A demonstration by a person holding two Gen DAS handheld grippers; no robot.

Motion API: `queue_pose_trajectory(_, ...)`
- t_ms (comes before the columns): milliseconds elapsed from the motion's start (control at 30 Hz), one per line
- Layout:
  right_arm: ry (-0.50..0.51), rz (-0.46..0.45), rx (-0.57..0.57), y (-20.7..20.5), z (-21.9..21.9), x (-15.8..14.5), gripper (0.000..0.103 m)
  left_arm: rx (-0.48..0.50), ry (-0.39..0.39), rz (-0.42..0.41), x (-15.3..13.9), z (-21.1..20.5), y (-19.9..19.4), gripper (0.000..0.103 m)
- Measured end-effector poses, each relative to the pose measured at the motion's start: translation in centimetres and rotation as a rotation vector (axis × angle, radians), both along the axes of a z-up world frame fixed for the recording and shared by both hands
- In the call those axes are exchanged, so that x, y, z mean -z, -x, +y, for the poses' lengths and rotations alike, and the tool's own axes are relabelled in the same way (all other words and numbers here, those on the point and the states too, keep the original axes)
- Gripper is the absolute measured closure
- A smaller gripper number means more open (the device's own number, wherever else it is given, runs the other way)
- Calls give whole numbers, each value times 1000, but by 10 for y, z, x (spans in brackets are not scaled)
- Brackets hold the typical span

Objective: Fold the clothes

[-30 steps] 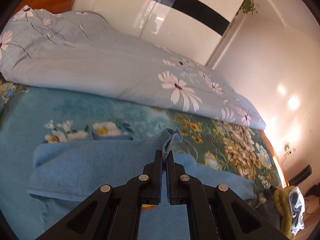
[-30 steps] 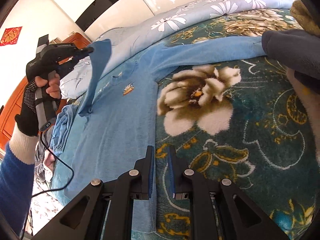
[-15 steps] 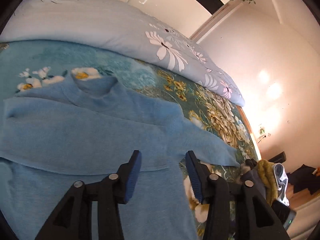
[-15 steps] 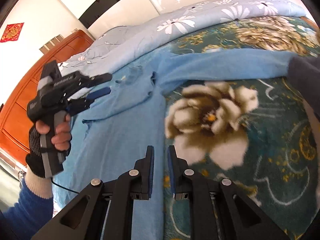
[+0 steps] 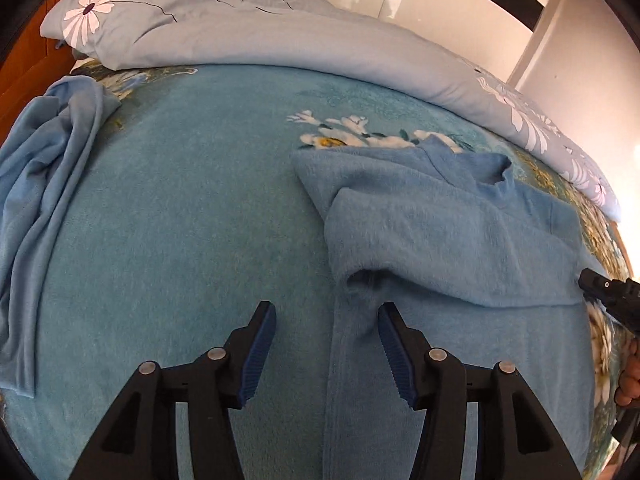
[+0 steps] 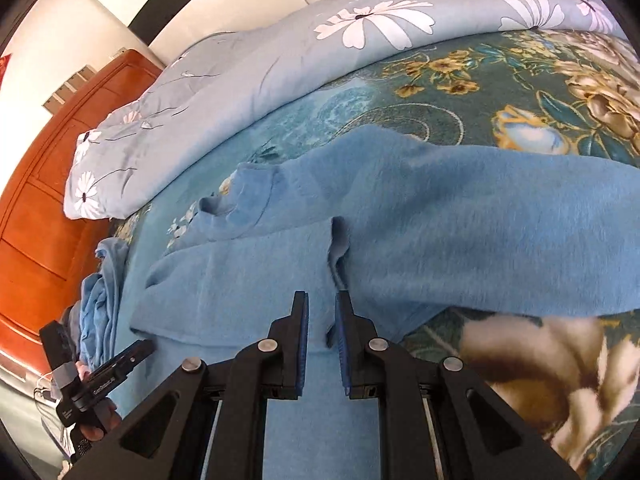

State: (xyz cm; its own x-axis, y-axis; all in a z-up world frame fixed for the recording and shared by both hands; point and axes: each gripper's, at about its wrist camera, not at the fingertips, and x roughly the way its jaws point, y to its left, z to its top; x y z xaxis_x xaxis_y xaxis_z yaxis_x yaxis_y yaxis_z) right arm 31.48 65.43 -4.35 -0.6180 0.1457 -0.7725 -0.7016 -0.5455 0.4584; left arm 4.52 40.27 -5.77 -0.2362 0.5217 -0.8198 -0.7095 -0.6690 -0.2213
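A light blue fleece sweater (image 5: 460, 240) lies flat on the bed with its collar toward the duvet. One sleeve is folded across its chest; in the right wrist view the other sleeve (image 6: 500, 232) stretches out to the right. My left gripper (image 5: 326, 314) is open and empty, low over the sweater's left side edge. My right gripper (image 6: 322, 304) hovers over the sweater near the armpit of the outstretched sleeve. Its jaws stand a narrow gap apart and hold nothing. Each gripper shows at the edge of the other's view: right gripper (image 5: 604, 288), left gripper (image 6: 136, 354).
A flowered pale blue duvet (image 5: 280, 32) is bunched along the far side of the bed. A crumpled light blue garment (image 5: 48, 200) lies at the bed's left end, by the orange wooden headboard (image 6: 48, 160). The teal floral blanket (image 6: 520, 92) covers the bed.
My left gripper let go of the sleeve, opened and pulled back to the left; the sleeve now lies across the chest. My right gripper moved in over the sweater's armpit.
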Motion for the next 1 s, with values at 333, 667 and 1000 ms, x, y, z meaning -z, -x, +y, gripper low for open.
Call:
queue_pose_trajectory(333, -10, -3, -21, 32, 14, 6, 95, -63, -85, 11, 0, 2, 6, 92)
queue_pose_trajectory(667, -126, -68, -23, 42, 12, -2, 100, -104, -81, 35, 5, -12, -1, 91)
queue_pose_trajectory(1000, -164, -78, 92, -15, 1, -15, 95, -129, -212, -129, -6, -54, -6, 62)
